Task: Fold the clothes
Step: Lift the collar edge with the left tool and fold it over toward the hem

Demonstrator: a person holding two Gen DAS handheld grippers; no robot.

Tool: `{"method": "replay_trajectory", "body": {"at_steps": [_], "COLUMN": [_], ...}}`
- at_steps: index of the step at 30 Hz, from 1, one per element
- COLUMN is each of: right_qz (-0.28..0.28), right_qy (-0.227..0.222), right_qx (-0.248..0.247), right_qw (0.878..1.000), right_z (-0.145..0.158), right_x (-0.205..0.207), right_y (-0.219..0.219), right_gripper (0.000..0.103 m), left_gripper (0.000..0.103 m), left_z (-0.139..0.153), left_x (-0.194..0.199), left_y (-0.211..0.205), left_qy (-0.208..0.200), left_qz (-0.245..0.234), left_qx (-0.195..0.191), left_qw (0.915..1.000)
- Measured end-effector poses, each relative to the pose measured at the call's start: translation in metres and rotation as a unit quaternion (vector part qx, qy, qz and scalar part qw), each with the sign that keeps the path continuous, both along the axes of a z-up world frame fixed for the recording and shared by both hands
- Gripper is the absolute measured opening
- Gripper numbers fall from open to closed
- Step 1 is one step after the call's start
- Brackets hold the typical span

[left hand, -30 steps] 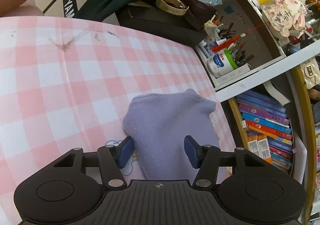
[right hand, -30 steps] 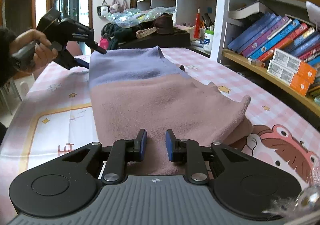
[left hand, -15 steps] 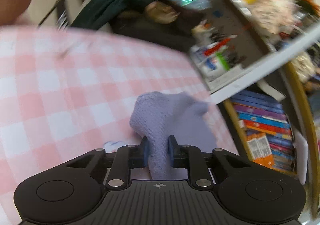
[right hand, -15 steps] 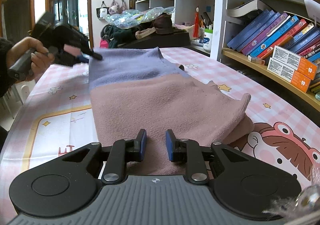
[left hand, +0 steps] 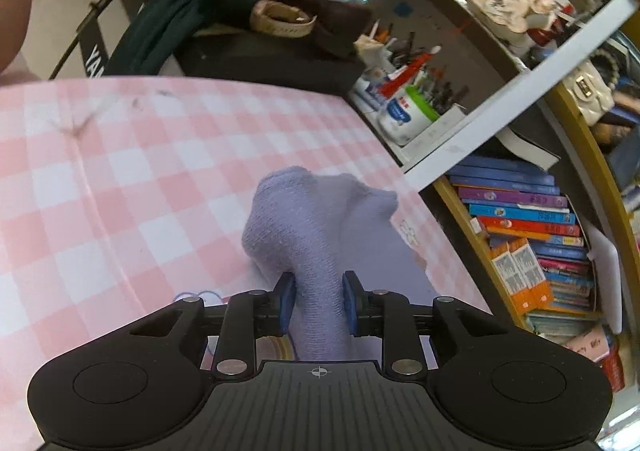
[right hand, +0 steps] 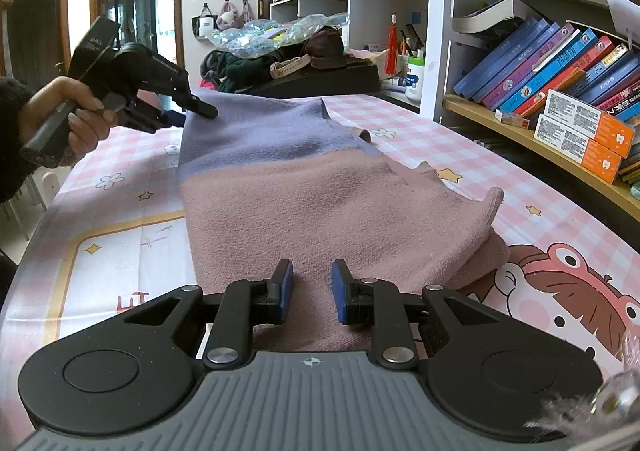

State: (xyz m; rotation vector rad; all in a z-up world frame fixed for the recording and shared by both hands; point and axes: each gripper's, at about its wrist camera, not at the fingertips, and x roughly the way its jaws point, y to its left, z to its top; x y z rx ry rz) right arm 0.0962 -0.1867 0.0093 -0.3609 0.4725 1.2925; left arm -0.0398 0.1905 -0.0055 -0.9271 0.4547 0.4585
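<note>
Spread flat over the pink checked tablecloth [right hand: 120,211], the two-tone knitted garment, lilac above and dusty pink below [right hand: 304,191], lifted only at its far lilac corner. Left gripper [left hand: 316,301] pinching that bunched lilac corner, jaws just eased slightly. Right gripper [right hand: 312,287] narrow over the pink hem, grip impossible to tell. Risk: loosened pinch letting the corner slip mid-fold

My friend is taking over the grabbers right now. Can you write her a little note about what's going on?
Left gripper: pinching a bunched lilac corner of the sweater; its jaws have just eased slightly wider, cloth between the pads.
Right gripper: jaws narrow, at the pink hem nearest it; hold unclear.
Sweater: flat on the checked tablecloth, one side already folded in.
Left: bring the lilac end over the pink, then tidy.
</note>
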Motion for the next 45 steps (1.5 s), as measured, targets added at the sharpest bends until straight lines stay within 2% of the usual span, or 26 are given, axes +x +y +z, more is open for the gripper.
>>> {"method": "replay_trajectory", "body": {"at_steps": [4,7,9,12,14,15,16,17,19,20,24,27,29,31,32,36,41,45], "right_qz": [0.000,0.000,0.000,0.000,-0.001,-0.001,-0.001,-0.001,-0.001,-0.001,-0.001,-0.002,-0.002,-0.001,-0.001,-0.002,-0.003,-0.028], "right_qy": [0.000,0.000,0.000,0.002,0.000,0.000,-0.001,-0.001,0.000,0.000,0.001,0.002,0.005,0.009,0.009,0.010,0.008,-0.005], "right_qx": [0.000,0.000,0.000,0.000,0.000,0.000,0.000,0.000,0.000,0.000,0.000,0.001,0.001,0.002,0.003,0.004,0.012,0.006], "right_qw": [1.000,1.000,1.000,1.000,1.000,1.000,1.000,1.000,1.000,1.000,1.000,1.000,1.000,1.000,1.000,1.000,1.000,1.000], "right_z": [0.000,0.000,0.000,0.000,0.000,0.000,0.000,0.000,-0.001,-0.001,-0.001,-0.001,-0.001,-0.001,-0.001,0.000,0.001,0.004], "right_x": [0.000,-0.001,-0.001,-0.001,-0.002,-0.002,-0.002,-0.002,-0.002,-0.002,-0.002,-0.002,-0.001,0.000,0.000,0.000,-0.005,-0.013], "right_y": [0.000,0.000,0.000,0.000,0.000,0.000,0.000,0.000,0.000,0.000,0.000,-0.001,-0.001,-0.001,-0.001,-0.002,-0.014,-0.022], "right_gripper": [0.021,0.021,0.021,0.021,0.021,0.021,0.021,0.021,0.021,0.021,0.021,0.021,0.021,0.021,0.021,0.021,0.031,0.036], "left_gripper": [0.035,0.036,0.036,0.033,0.019,0.012,0.012,0.012,0.014,0.016,0.017,0.019,0.027,0.040,0.042,0.042,0.035,0.030], "left_z": [-0.009,-0.013,-0.014,-0.012,-0.007,0.000,0.009,0.021,0.040,0.043,0.027,0.007,-0.002,-0.011,-0.015,-0.026,-0.027,-0.030], "left_x": [0.004,0.004,0.005,0.007,0.008,0.008,0.008,0.010,0.013,0.015,0.015,0.014,0.014,0.016,0.017,0.019,0.018,0.015], "left_y": [0.003,0.006,0.004,0.000,-0.002,-0.008,-0.016,-0.030,-0.055,-0.059,-0.036,-0.011,-0.002,0.005,0.007,0.012,0.014,0.018], "left_qy": [0.010,-0.002,-0.005,0.001,0.005,-0.002,-0.010,-0.019,-0.025,-0.021,-0.002,-0.010,-0.016,-0.023,-0.030,-0.063,-0.067,-0.067], "left_qz": [0.000,0.007,0.005,-0.003,-0.006,-0.012,-0.022,-0.044,-0.089,-0.099,-0.066,-0.040,-0.036,-0.031,-0.027,-0.009,-0.010,-0.014], "left_qx": [-0.017,-0.027,-0.017,0.004,0.013,0.034,0.064,0.112,0.195,0.208,0.150,0.063,0.031,0.001,-0.010,-0.020,-0.016,-0.018], "left_qw": [0.9998,0.9996,0.9998,1.0000,0.9999,0.9993,0.9977,0.9925,0.9765,0.9728,0.9865,0.9972,0.9987,0.9992,0.9991,0.9978,0.9976,0.9975]}}
